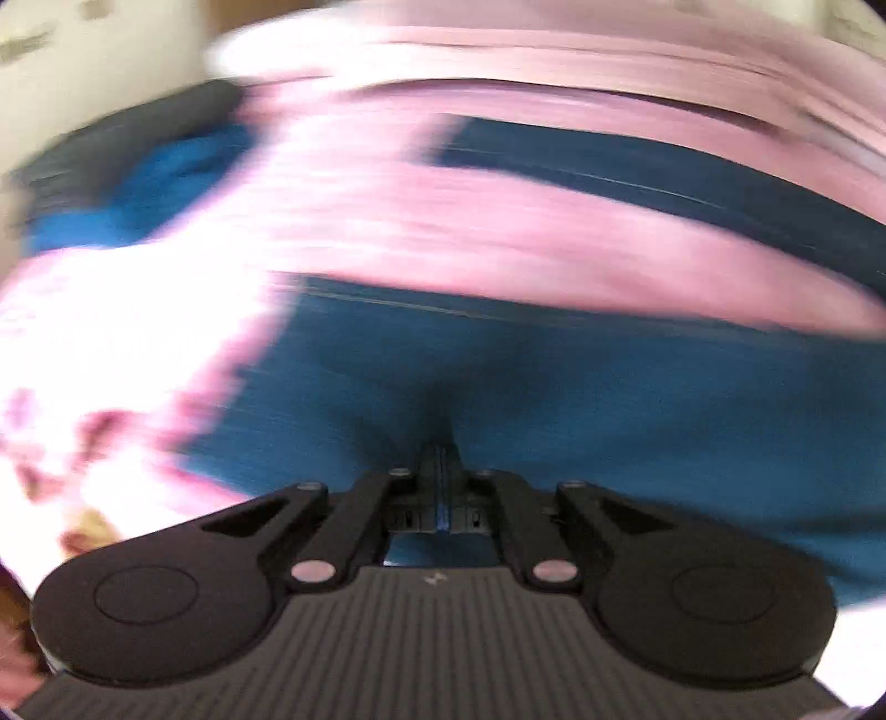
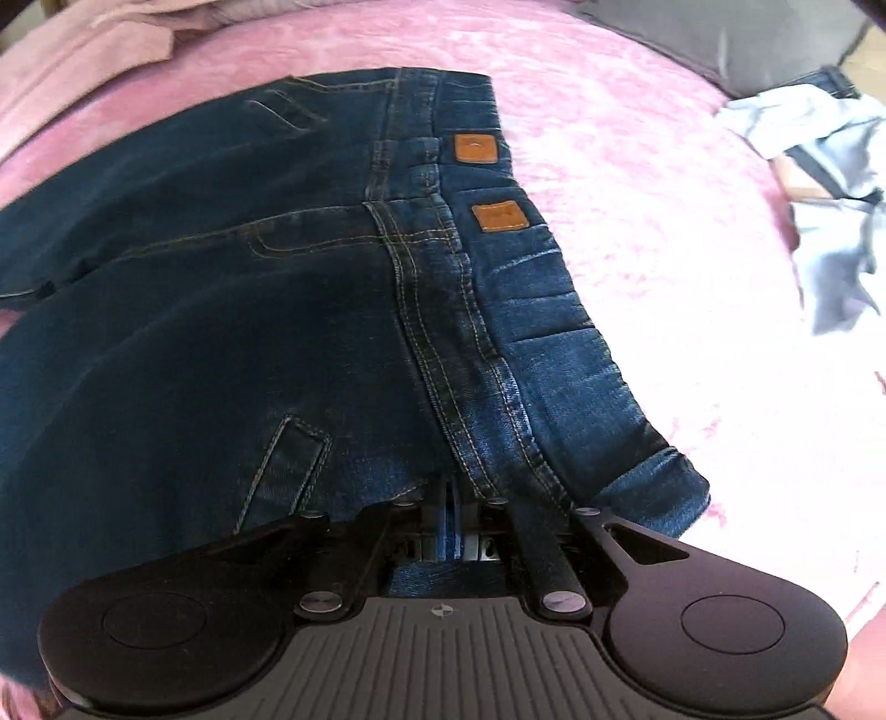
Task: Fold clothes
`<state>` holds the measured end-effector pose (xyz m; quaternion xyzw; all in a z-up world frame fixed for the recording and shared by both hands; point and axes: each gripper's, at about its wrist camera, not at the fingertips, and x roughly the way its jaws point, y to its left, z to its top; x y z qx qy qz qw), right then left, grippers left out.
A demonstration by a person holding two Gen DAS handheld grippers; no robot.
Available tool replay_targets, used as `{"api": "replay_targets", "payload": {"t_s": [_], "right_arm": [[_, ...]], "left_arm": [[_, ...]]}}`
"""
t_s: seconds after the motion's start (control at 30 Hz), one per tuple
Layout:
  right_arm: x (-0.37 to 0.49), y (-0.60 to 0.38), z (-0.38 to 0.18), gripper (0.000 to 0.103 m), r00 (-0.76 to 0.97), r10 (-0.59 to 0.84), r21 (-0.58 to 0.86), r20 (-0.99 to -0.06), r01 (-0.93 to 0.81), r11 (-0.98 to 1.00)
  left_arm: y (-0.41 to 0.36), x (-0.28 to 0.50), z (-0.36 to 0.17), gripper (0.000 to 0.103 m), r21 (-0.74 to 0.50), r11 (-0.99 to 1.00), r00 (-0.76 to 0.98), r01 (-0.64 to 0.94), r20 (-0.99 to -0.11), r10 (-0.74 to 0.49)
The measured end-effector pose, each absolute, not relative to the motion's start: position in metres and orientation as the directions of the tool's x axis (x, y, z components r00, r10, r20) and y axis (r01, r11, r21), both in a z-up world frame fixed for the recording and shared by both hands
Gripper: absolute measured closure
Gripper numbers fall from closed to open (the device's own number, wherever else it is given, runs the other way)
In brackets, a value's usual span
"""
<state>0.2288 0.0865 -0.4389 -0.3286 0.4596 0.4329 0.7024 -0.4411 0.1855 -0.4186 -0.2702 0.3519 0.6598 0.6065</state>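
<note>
A pair of dark blue jeans [image 2: 221, 332] lies folded on a pink plush blanket [image 2: 664, 221], with two brown leather patches [image 2: 500, 216] along the stacked waistbands. My right gripper [image 2: 454, 487] is shut on the waistband seam at the near edge of the jeans. The left wrist view is heavily motion-blurred. There my left gripper [image 1: 440, 448] has its fingers pressed together on blue denim [image 1: 554, 387], which puckers toward the tips. A second band of denim [image 1: 609, 177] shows farther off across the pink blanket [image 1: 443, 232].
A crumpled light blue garment [image 2: 819, 194] lies at the right on the blanket, and a grey cushion [image 2: 720, 39] sits at the far right. A pink cloth [image 2: 127, 33] is bunched at the top left. A blurred dark and blue heap [image 1: 155, 177] lies at the left.
</note>
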Motion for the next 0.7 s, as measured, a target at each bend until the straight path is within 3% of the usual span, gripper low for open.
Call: {"api": "replay_targets", "payload": {"t_s": [0.1, 0.2, 0.33, 0.4, 0.5, 0.57, 0.7], "right_arm": [[0.214, 0.098, -0.435, 0.098, 0.266, 0.262, -0.143, -0.928, -0.901, 0.409], [0.193, 0.097, -0.420, 0.098, 0.290, 0.334, -0.149, -0.897, -0.909, 0.389], [0.145, 0.086, -0.402, 0.098, 0.151, 0.481, -0.029, -0.864, -0.967, 0.252], [0.123, 0.079, -0.400, 0.098, 0.054, 0.516, 0.041, -0.855, -0.984, 0.171], [0.107, 0.060, -0.419, 0.098, -0.003, 0.439, 0.045, -0.899, -0.995, 0.087], [0.119, 0.045, -0.430, 0.099, -0.010, 0.399, 0.051, -0.917, -0.994, 0.092], [0.148, 0.044, -0.418, 0.098, -0.004, 0.402, 0.074, -0.916, -0.985, 0.158]], "left_arm": [[0.196, -0.459, -0.402, 0.101, 0.132, -0.081, -0.154, -0.988, -0.779, 0.608], [0.198, -0.457, -0.381, 0.099, 0.105, -0.083, -0.134, -0.991, -0.777, 0.615], [0.169, -0.386, -0.378, 0.095, 0.001, 0.151, 0.089, -0.989, -0.802, 0.591], [0.152, -0.365, -0.396, 0.093, 0.020, 0.197, 0.091, -0.980, -0.837, 0.539], [0.128, -0.365, -0.419, 0.095, 0.048, 0.184, 0.052, -0.982, -0.865, 0.499], [0.129, -0.373, -0.411, 0.100, 0.040, 0.099, 0.014, -0.994, -0.870, 0.493], [0.140, -0.369, -0.389, 0.100, 0.034, 0.001, -0.029, -0.999, -0.871, 0.490]]}}
